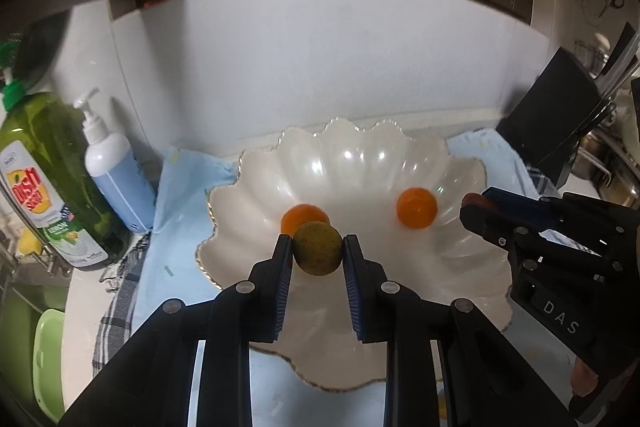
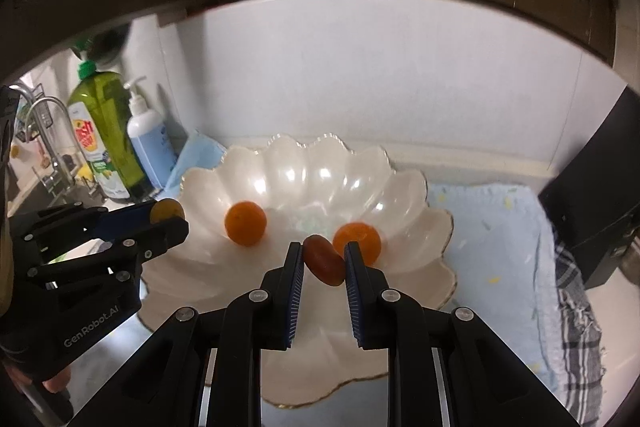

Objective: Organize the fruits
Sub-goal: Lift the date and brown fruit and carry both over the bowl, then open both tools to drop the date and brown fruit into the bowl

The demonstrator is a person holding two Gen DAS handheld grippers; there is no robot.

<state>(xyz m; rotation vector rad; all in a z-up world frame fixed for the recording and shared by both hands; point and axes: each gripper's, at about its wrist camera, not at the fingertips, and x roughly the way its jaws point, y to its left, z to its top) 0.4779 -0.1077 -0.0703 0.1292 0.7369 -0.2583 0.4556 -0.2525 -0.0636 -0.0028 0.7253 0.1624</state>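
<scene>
A white scalloped bowl (image 1: 360,163) with a gold rim sits on a light blue cloth; it also shows in the right wrist view (image 2: 304,171). Two orange citrus fruits lie in it, one on the left (image 2: 245,223) and one on the right (image 2: 356,239); in the left wrist view they are the left one (image 1: 304,217) and the right one (image 1: 416,207). My left gripper (image 1: 318,253) is shut on a yellow-green speckled fruit (image 1: 318,253) above the bowl's near left side. My right gripper (image 2: 323,259) is shut on a dark red oblong fruit (image 2: 324,261) above the bowl's front.
A green dish soap bottle (image 1: 52,183) and a white and blue pump bottle (image 1: 116,175) stand left of the bowl. A sink with a tap (image 2: 44,131) is further left. A black box (image 2: 592,219) stands at the right. A checked towel (image 2: 576,307) lies on the blue cloth (image 2: 500,227).
</scene>
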